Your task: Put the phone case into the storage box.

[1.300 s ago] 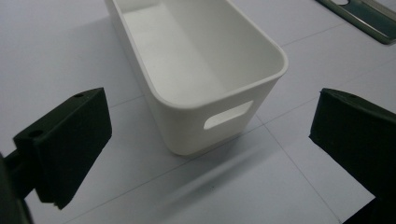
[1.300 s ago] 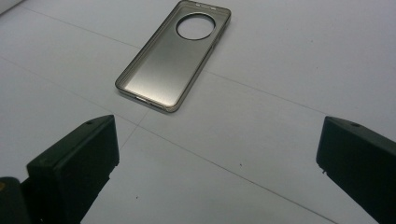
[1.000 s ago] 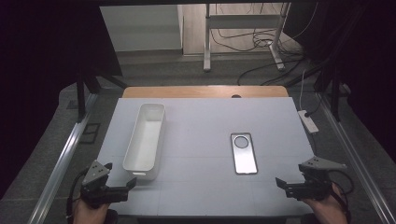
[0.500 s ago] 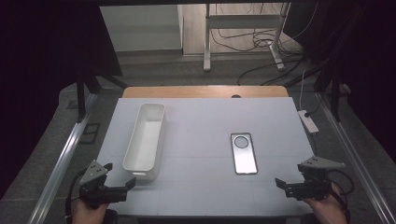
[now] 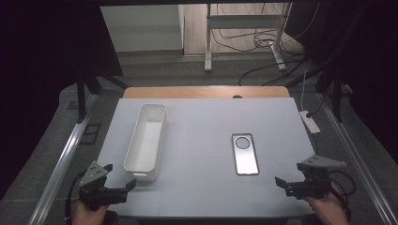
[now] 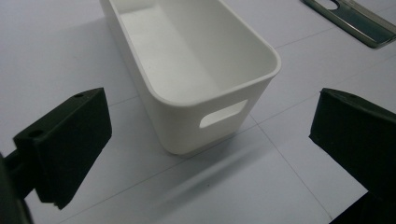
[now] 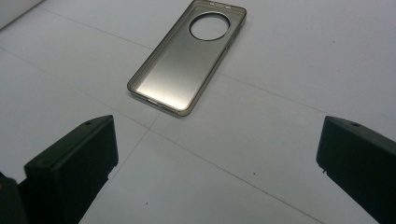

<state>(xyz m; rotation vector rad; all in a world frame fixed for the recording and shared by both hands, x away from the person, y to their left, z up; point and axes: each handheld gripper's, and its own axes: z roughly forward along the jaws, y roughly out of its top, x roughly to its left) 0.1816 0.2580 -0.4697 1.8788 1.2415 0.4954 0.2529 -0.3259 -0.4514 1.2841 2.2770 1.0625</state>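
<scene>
The phone case (image 5: 245, 153) lies flat on the desk (image 5: 197, 122), right of the white bin (image 5: 146, 140); it looks light, thin and slippery, best pinched across its long edges. Both the left tongs (image 5: 126, 186) and the right tongs (image 5: 281, 183) gape wide, holding and touching nothing.
</scene>
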